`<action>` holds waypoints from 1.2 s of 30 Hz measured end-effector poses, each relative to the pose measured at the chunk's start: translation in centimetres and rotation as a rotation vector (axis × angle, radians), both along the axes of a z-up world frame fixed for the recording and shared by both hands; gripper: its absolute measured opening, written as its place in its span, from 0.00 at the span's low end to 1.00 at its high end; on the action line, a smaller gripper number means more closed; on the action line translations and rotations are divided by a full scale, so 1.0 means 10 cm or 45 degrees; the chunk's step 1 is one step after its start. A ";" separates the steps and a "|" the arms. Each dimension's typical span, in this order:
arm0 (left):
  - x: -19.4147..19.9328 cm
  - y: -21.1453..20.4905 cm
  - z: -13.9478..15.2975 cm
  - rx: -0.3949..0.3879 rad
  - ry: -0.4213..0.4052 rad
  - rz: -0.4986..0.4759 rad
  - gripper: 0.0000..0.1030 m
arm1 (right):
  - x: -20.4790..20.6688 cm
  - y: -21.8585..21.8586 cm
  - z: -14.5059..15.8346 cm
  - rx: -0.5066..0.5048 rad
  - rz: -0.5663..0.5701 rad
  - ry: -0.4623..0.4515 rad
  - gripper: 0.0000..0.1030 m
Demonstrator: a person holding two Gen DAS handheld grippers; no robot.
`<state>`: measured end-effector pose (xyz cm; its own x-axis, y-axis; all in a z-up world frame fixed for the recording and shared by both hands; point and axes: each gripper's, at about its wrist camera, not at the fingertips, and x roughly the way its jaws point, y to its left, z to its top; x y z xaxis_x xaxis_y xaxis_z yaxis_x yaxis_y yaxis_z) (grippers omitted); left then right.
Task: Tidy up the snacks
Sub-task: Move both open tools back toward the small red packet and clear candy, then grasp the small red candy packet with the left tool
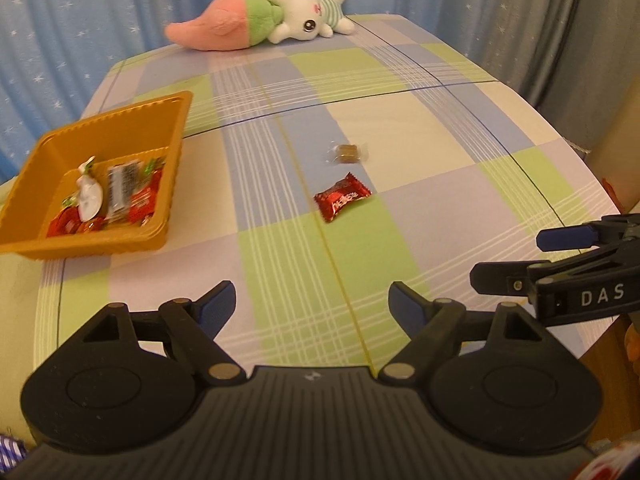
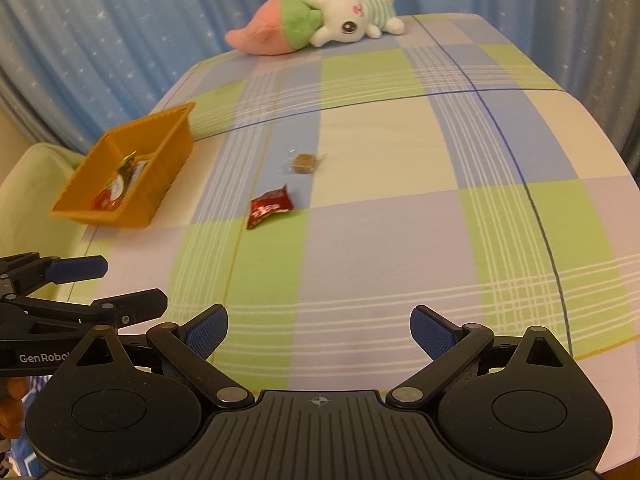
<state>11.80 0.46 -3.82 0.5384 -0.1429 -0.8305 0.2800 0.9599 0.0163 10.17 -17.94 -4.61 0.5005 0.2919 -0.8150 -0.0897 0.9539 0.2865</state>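
A red-wrapped candy (image 1: 342,197) lies on the checked tablecloth, with a brown candy in clear wrap (image 1: 347,151) just beyond it. Both also show in the right wrist view: the red candy (image 2: 270,207) and the brown candy (image 2: 303,163). An orange tray (image 1: 48,240) at the left holds several wrapped snacks (image 1: 116,196); it shows in the right wrist view too (image 2: 160,188). My left gripper (image 1: 311,304) is open and empty, near the table's front. My right gripper (image 2: 319,328) is open and empty, beside the left one.
A plush rabbit with a pink and green carrot (image 1: 256,18) lies at the far edge of the table, in front of a blue star-patterned curtain (image 1: 80,20). The table edge curves down at the right (image 1: 592,184).
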 end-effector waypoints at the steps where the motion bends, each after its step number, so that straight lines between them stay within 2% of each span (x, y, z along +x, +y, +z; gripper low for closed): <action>1: 0.04 -0.01 -0.01 0.001 0.002 -0.011 0.80 | 0.02 -0.01 0.00 0.000 -0.012 0.000 0.95; 7: 0.26 -0.07 -0.14 -0.005 0.010 -0.094 0.76 | 0.10 -0.06 -0.04 0.001 -0.078 0.018 0.95; 9: 0.32 -0.09 -0.18 -0.007 -0.006 -0.134 0.72 | 0.13 -0.08 -0.06 -0.002 -0.096 0.026 0.94; 13: 0.47 -0.16 -0.26 -0.005 -0.036 -0.209 0.72 | 0.19 -0.12 -0.10 -0.003 -0.135 0.044 0.95; 17: 0.65 -0.25 -0.35 0.009 -0.040 -0.277 0.62 | 0.23 -0.19 -0.13 -0.002 -0.189 0.060 0.94; 22: 0.87 -0.33 -0.50 0.047 -0.044 -0.346 0.61 | 0.26 -0.30 -0.15 0.011 -0.254 0.078 0.94; 29: 1.10 -0.43 -0.62 0.083 -0.027 -0.435 0.48 | 0.24 -0.42 -0.20 0.035 -0.337 0.112 0.94; 36: 1.18 -0.50 -0.65 0.077 -0.009 -0.522 0.36 | 0.26 -0.45 -0.19 0.049 -0.376 0.118 0.94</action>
<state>23.61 -4.54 -10.28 0.4529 -0.2979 -0.8403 0.6384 0.7663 0.0725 12.79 -22.45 -6.53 0.4926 0.1762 -0.8522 0.2180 0.9231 0.3169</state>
